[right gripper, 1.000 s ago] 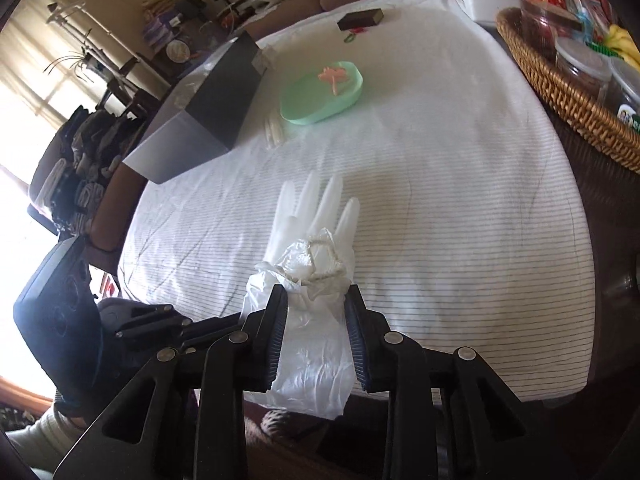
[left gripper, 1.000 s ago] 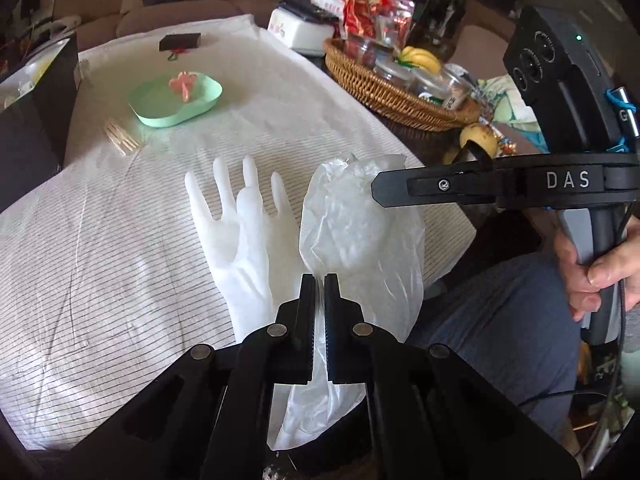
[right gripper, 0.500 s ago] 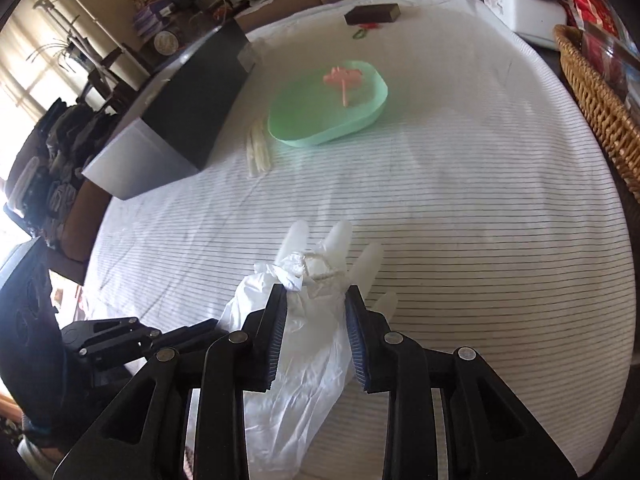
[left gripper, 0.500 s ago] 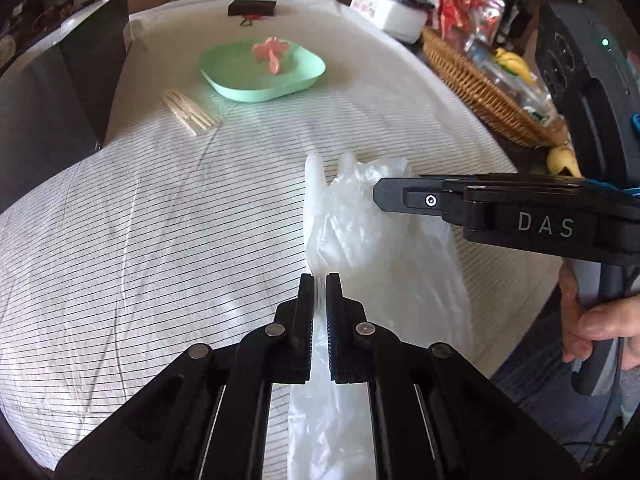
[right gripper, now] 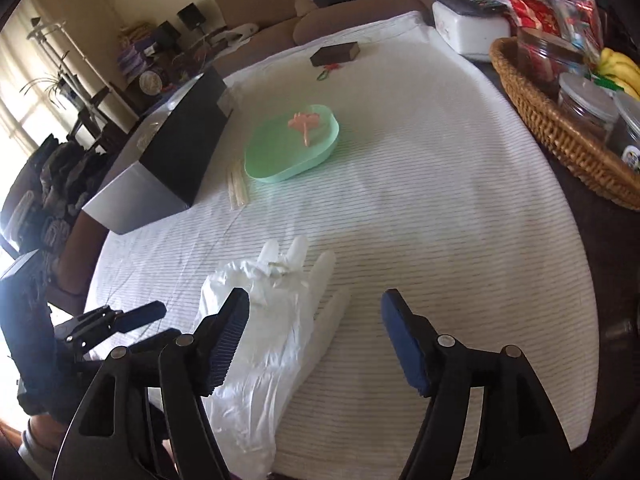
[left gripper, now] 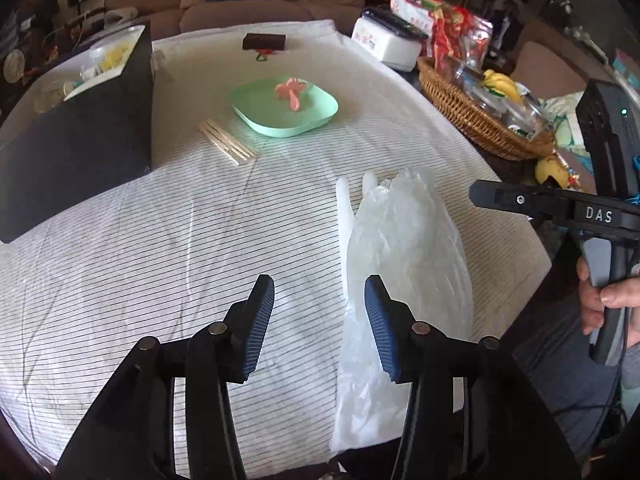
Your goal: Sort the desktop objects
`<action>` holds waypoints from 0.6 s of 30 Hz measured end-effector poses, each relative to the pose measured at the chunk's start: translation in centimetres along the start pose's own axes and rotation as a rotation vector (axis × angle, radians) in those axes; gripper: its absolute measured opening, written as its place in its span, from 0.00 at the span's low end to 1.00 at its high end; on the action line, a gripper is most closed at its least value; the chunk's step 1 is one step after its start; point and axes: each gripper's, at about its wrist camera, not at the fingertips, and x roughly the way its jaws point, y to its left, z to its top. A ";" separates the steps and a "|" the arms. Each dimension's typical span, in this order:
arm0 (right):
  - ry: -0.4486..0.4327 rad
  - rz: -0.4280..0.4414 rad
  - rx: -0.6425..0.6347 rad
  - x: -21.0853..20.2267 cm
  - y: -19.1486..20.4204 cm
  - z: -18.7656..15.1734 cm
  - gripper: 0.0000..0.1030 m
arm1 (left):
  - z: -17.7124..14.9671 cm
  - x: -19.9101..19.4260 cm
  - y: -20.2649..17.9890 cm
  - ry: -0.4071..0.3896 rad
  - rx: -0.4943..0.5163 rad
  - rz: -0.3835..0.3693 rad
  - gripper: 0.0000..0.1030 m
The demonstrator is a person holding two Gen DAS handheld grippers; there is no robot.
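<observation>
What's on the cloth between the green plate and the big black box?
A small bundle of pale sticks lies there, beside the green plate and near the black box. Both wrist views show it.

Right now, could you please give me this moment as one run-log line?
left hand-held gripper: just opened, empty | right hand-held gripper: just opened, empty | gloves: stacked on cloth
</observation>
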 end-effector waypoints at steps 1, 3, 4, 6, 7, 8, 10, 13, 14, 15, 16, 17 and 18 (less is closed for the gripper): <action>-0.004 -0.008 -0.009 -0.8 0.0 -0.6 0.69 | -0.5 -0.7 0.1 0.004 0.012 0.008 0.43; -0.016 0.008 -0.027 -2.5 0.2 -2.0 0.70 | -2.0 -1.7 0.2 0.038 0.029 0.001 0.43; -0.012 0.047 -0.030 -3.2 0.4 -2.6 0.70 | -3.0 -2.0 0.1 0.056 0.035 -0.004 0.43; -0.007 0.161 -0.027 -4.0 1.2 -3.5 0.70 | -5.0 -2.0 -0.5 0.101 0.049 0.000 0.43; -0.003 0.227 -0.022 -4.0 1.7 -3.6 0.70 | -5.8 -2.0 -0.8 0.107 0.049 0.004 0.43; 0.006 0.282 -0.015 -3.8 2.2 -3.5 0.70 | -6.6 -2.1 -1.0 0.101 0.042 0.001 0.43; 0.029 0.337 -0.016 -2.6 3.4 -2.9 0.68 | -7.6 -2.2 -1.5 0.103 0.031 -0.024 0.43; 0.080 0.293 -0.067 -0.1 5.2 -2.3 0.68 | -8.8 -2.5 -2.7 0.088 0.075 -0.016 0.43; 0.089 0.270 -0.081 0.6 5.6 -2.2 0.68 | -9.1 -2.7 -3.3 0.077 0.116 0.001 0.43; 0.095 0.261 -0.094 1.2 5.8 -2.2 0.68 | -9.5 -3.0 -4.0 0.065 0.166 0.004 0.43; 0.103 0.256 -0.096 1.8 5.9 -2.2 0.68 | -9.8 -3.2 -4.6 0.062 0.203 -0.009 0.43; 0.114 0.253 -0.090 2.5 5.8 -2.2 0.68 | -10.1 -3.3 -5.1 0.066 0.229 -0.038 0.43; 0.126 0.255 -0.076 3.3 5.7 -2.1 0.68 | -10.4 -3.2 -5.5 0.077 0.240 -0.075 0.43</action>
